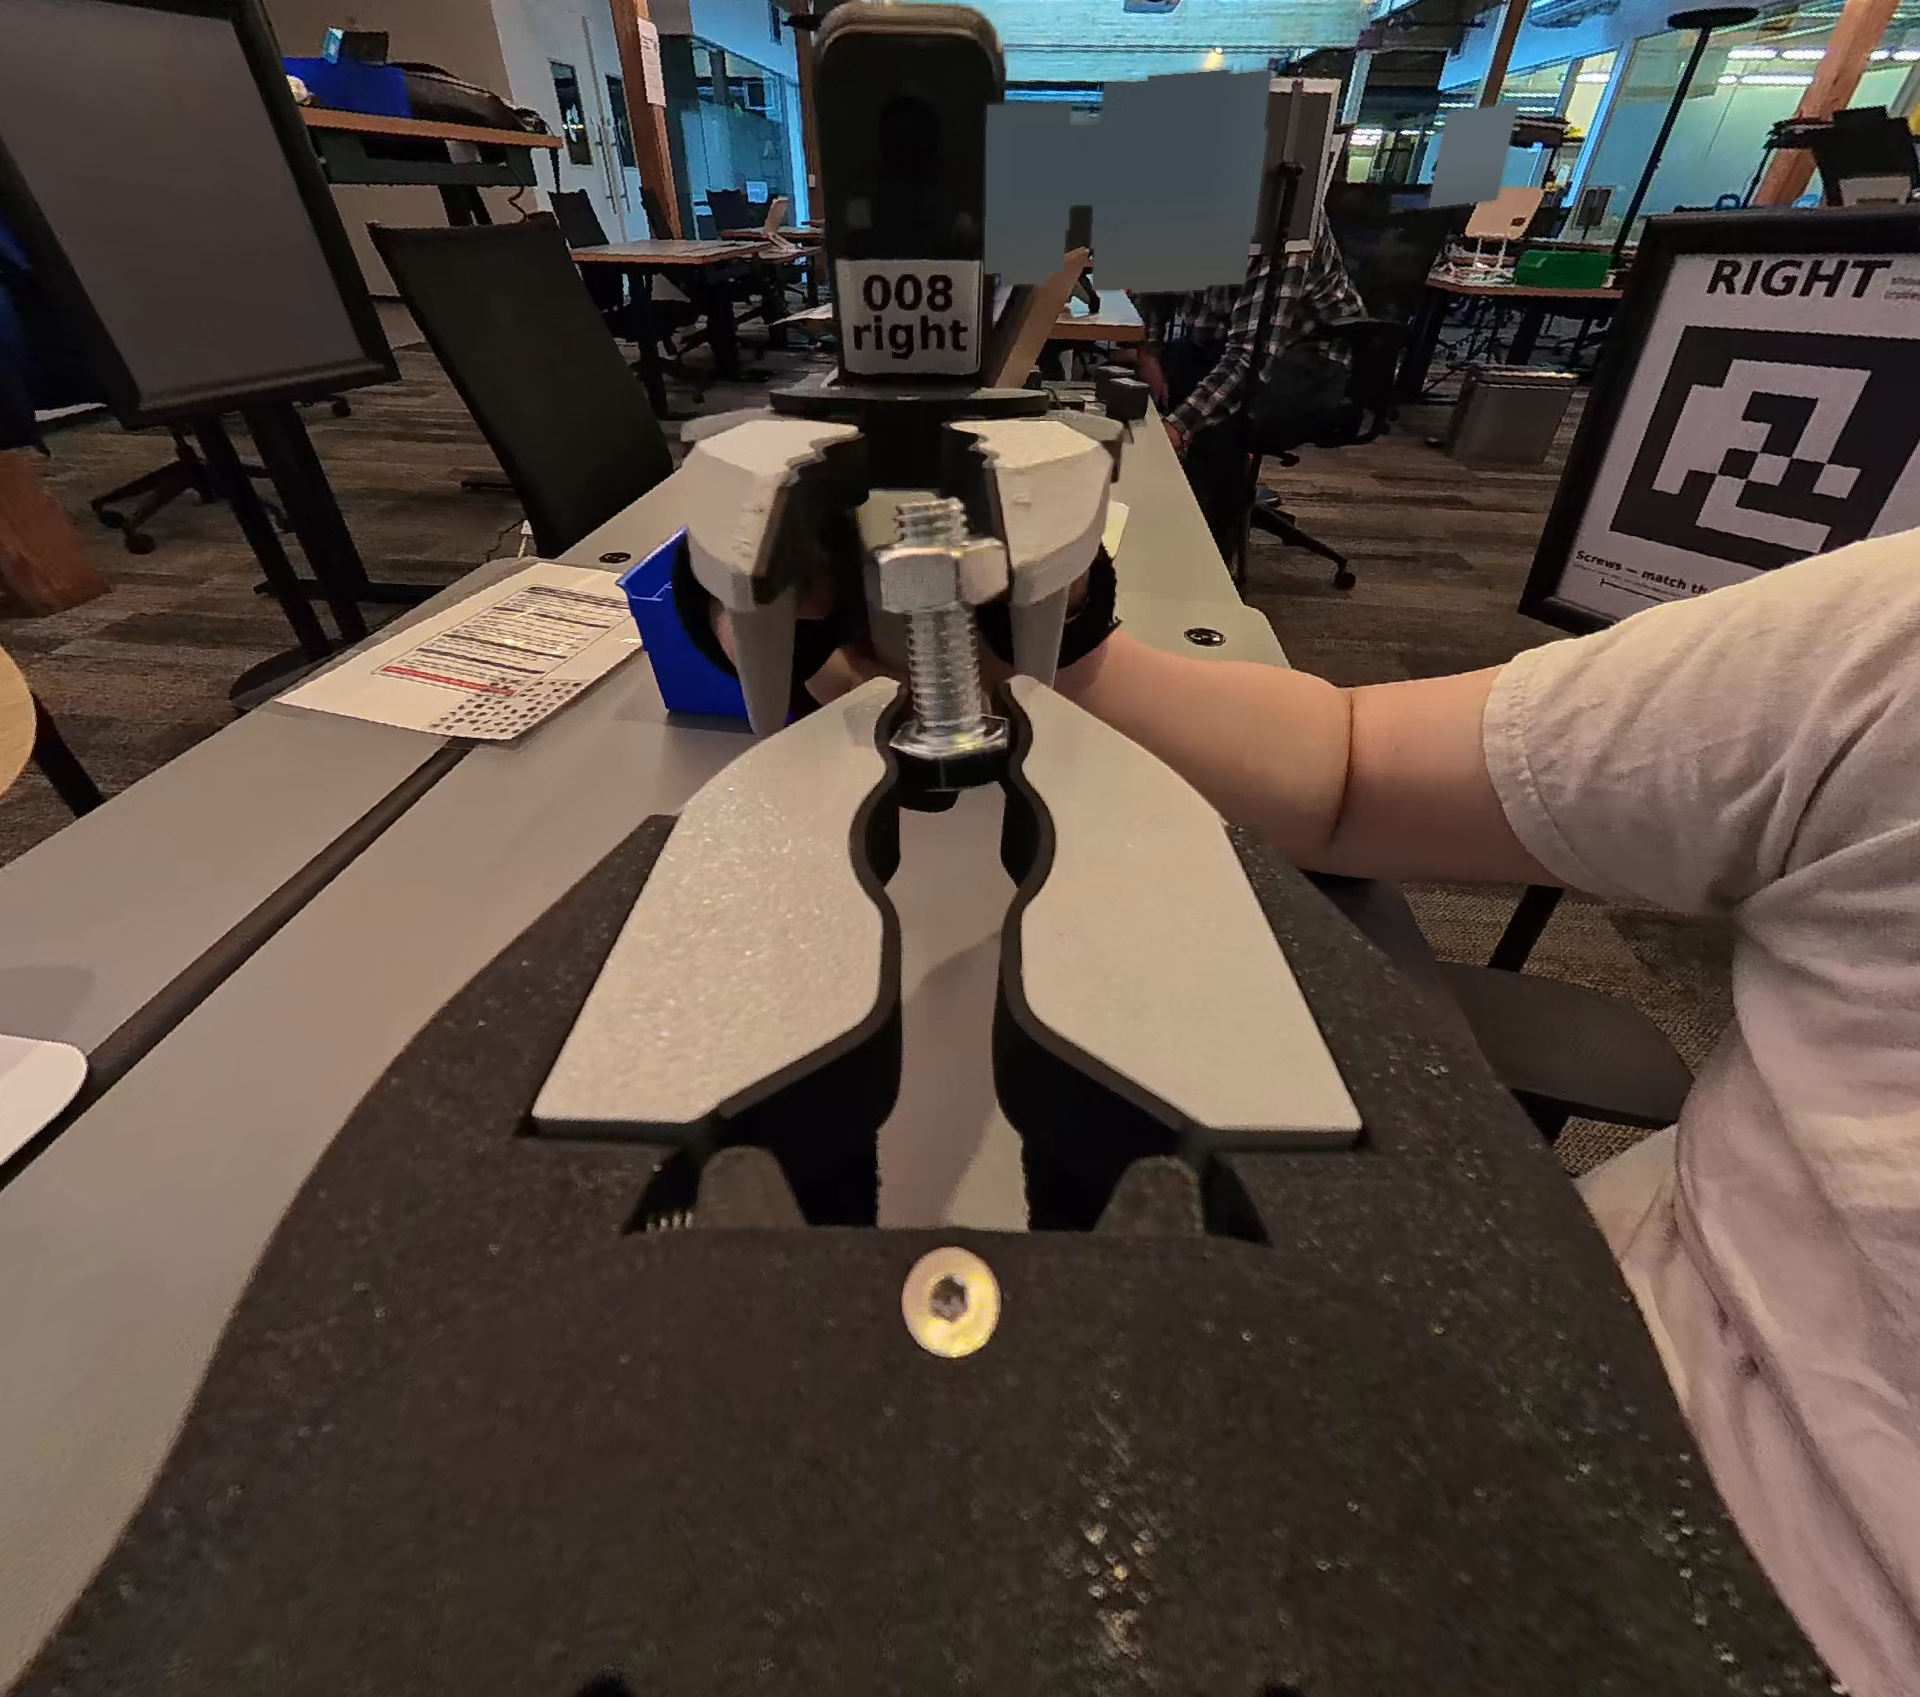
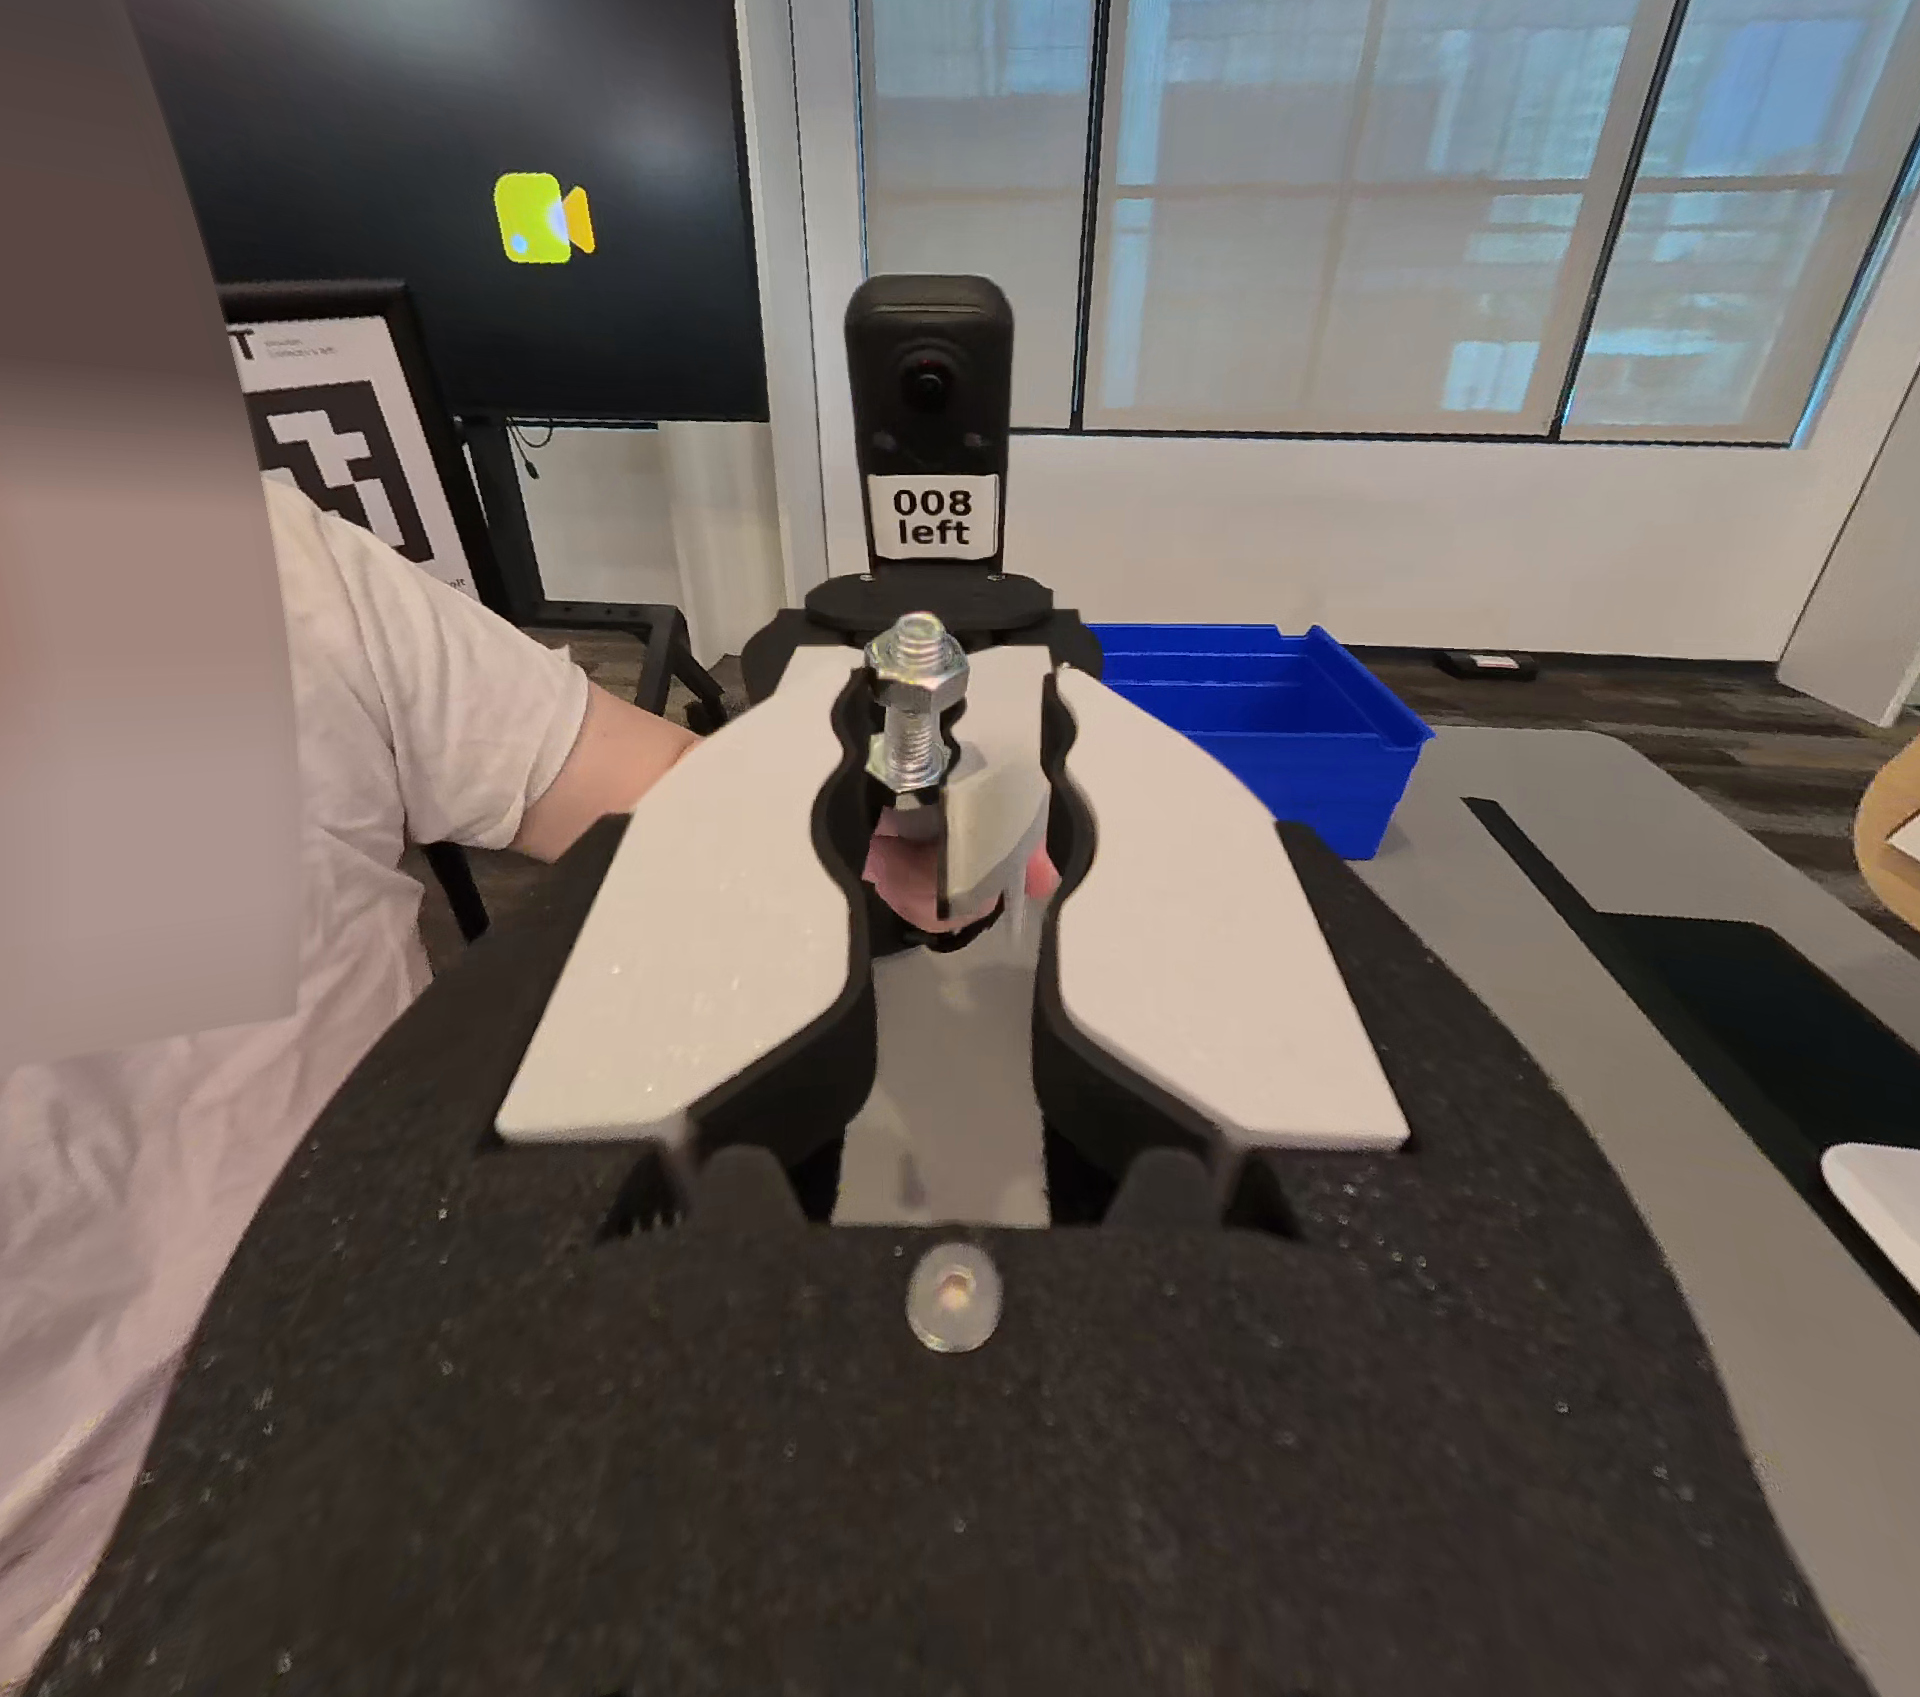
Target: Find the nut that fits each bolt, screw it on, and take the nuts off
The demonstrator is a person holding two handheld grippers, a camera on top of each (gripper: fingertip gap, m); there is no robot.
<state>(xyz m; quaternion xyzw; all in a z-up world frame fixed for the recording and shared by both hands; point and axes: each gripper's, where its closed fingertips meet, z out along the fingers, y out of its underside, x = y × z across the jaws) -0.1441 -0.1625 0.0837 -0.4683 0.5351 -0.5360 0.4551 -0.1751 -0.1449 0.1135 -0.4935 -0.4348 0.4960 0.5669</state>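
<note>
Blue bin [image 2: 1257, 712] behind facing claws — left claw [image 1: 951, 738] pinching bolt [image 1: 940, 660], nut [image 1: 940, 577] on.

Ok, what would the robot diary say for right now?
left gripper: shut on bolt head | right gripper: around nut, grip unclear | nut: near bolt tip

Bolt [image 1: 940, 660] upright between facing grippers; nut [image 1: 935, 575] on shank; bin [image 2: 1262, 728] behind.
</note>
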